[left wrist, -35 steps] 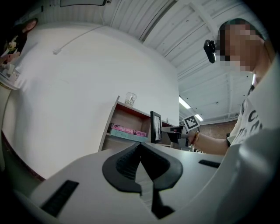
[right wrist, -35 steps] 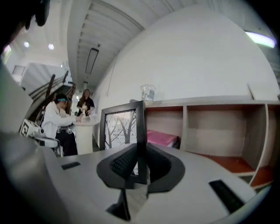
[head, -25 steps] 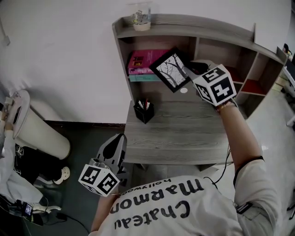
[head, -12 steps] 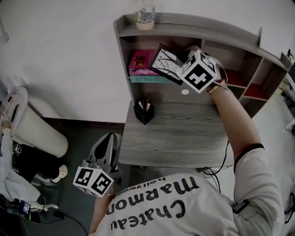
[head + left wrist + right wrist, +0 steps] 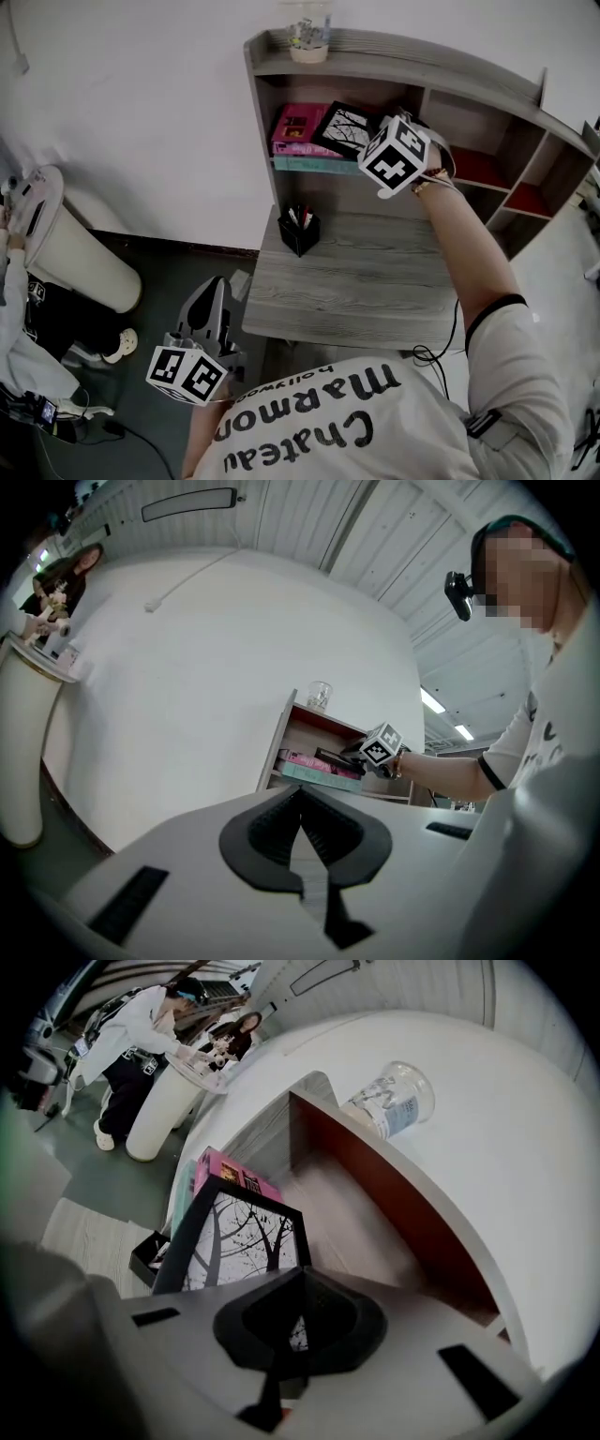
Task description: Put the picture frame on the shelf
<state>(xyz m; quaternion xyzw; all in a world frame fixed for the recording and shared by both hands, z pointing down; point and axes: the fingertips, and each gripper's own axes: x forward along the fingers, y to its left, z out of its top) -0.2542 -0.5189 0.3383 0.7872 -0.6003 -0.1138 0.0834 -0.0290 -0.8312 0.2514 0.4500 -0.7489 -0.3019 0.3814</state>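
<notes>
The picture frame (image 5: 344,128) is black with a bare-tree print; it is tilted inside the shelf's left compartment, over the pink book (image 5: 298,129). My right gripper (image 5: 375,141) is shut on its lower edge, the marker cube just behind. In the right gripper view the picture frame (image 5: 234,1241) fills the space ahead of the right gripper (image 5: 298,1321), inside the shelf (image 5: 356,1194). My left gripper (image 5: 212,305) hangs low beside the desk, left of the person; the left gripper (image 5: 302,832) has its jaws together with nothing between them.
A grey desk (image 5: 375,272) carries the shelf unit (image 5: 375,52); a glass (image 5: 309,33) stands on its top board. A black pen holder (image 5: 300,230) sits at the desk's back left. A white bin (image 5: 66,253) stands on the floor at left, with people beside it.
My right gripper has carried the frame up and back from over the desk into the shelf's left compartment. The left gripper has stayed low beside the desk.
</notes>
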